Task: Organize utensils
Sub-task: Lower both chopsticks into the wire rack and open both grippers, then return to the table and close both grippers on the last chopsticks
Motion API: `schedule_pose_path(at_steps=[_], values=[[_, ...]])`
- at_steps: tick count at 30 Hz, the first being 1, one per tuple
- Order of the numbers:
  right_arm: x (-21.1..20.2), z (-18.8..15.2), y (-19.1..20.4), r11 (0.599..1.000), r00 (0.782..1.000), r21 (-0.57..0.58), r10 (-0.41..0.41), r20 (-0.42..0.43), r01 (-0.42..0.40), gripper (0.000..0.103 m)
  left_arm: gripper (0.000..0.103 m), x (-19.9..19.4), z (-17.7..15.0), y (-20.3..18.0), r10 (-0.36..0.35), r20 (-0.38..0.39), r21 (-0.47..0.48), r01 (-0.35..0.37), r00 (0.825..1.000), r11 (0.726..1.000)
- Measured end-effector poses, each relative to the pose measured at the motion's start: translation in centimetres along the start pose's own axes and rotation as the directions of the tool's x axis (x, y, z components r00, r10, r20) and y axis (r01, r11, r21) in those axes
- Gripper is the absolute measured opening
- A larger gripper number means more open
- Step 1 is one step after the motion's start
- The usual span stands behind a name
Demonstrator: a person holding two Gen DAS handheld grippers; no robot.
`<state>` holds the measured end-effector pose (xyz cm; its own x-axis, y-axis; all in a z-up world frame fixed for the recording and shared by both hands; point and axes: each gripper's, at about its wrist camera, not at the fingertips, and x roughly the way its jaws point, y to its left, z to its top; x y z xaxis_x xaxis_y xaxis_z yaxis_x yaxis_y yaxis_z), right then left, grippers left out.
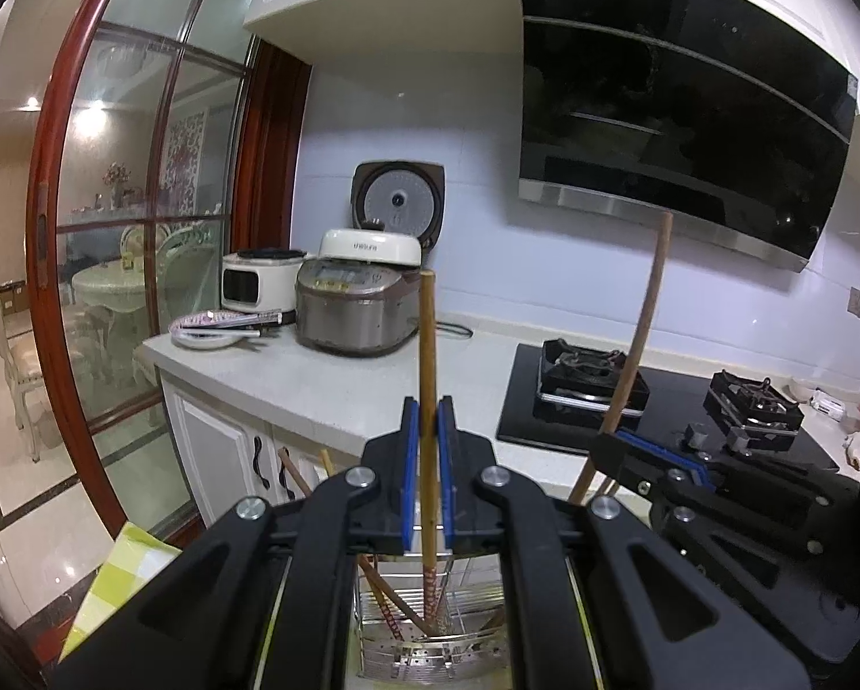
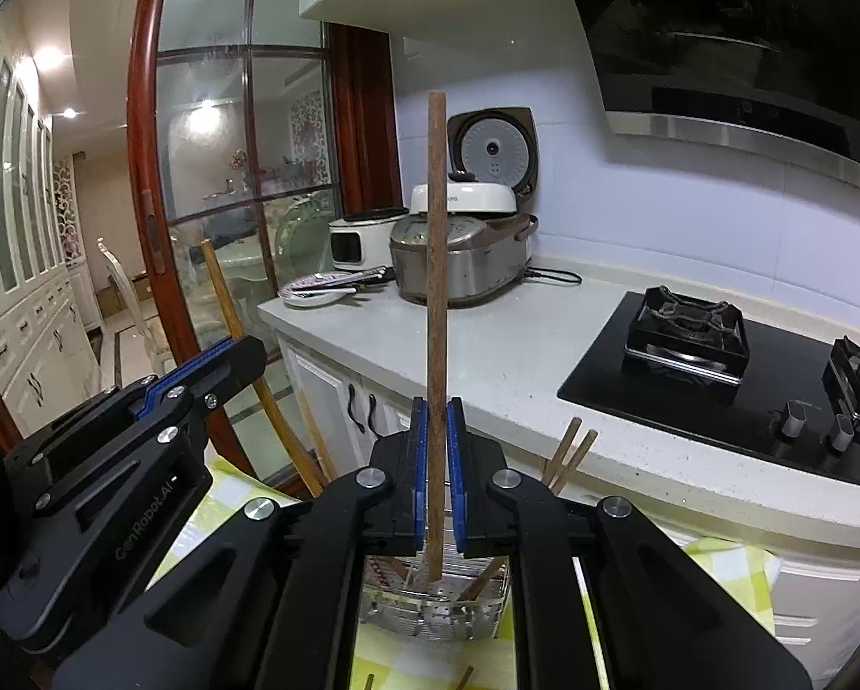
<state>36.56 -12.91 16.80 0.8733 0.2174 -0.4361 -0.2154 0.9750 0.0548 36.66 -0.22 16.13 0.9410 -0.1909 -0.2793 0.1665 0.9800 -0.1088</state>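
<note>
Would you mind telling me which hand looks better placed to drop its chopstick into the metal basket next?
Probably left: its chopstick already reaches down into the basket; the right one's tip is barely above the rim.

Light wood chopstick [image 1: 428, 356] upright, tip down in wire utensil basket [image 1: 430, 650]. Darker chopstick [image 2: 436, 299] upright over the same basket, beside other leaning chopsticks [image 2: 568, 454].

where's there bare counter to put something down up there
The white counter is bare between the brown rice cooker and the black hob, and along its front edge. The left corner is crowded: a plate, a small white cooker and the rice cooker. Each gripper is shut on a chopstick above the wire basket.
</note>
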Motion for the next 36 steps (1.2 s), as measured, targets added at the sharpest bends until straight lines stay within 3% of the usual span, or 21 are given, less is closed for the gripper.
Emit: schedule_pose_path(at_steps=[16, 23, 27, 28, 32, 36], values=[[4.7, -5.9, -0.7, 0.999, 0.998, -0.027, -0.019, -0.06, 0.018, 0.01, 0.007, 5.8, -5.6, 2.1, 0.024, -0.15, -0.059, -0.033, 0.988, 0.998], [4.4, -7.3, -1.5, 0.999, 0.996, -0.008, -0.038, -0.076, 0.037, 0.01, 0.028, 4.9, -6.4, 2.1, 0.031, -0.158, -0.061, -0.041, 0.987, 0.997], [3.2, -8.4, -2.9, 0.998, 0.995, 0.025, -0.058, -0.081, 0.06, 0.012, 0.029, 3.4, -7.0, 2.2, 0.037, -0.154, -0.074, -0.049, 0.987, 0.996], [2.8, -8.9, -3.1, 0.997, 0.994, 0.033, -0.066, -0.087, 0.069, 0.015, 0.03, 2.8, -7.3, 2.2, 0.041, -0.153, -0.078, -0.054, 0.987, 0.995], [1.4, -11.3, -4.1, 0.994, 0.991, 0.049, -0.088, -0.104, 0.094, 0.048, 0.034, 0.6, -8.4, 2.2, 0.056, -0.147, -0.089, -0.07, 0.988, 0.994], [0.6, -13.9, -4.8, 0.993, 0.984, 0.059, -0.097, -0.149, 0.107, 0.049, 0.037, -1.8, -9.9, 2.1, 0.07, -0.15, -0.096, -0.085, 0.986, 0.992]])
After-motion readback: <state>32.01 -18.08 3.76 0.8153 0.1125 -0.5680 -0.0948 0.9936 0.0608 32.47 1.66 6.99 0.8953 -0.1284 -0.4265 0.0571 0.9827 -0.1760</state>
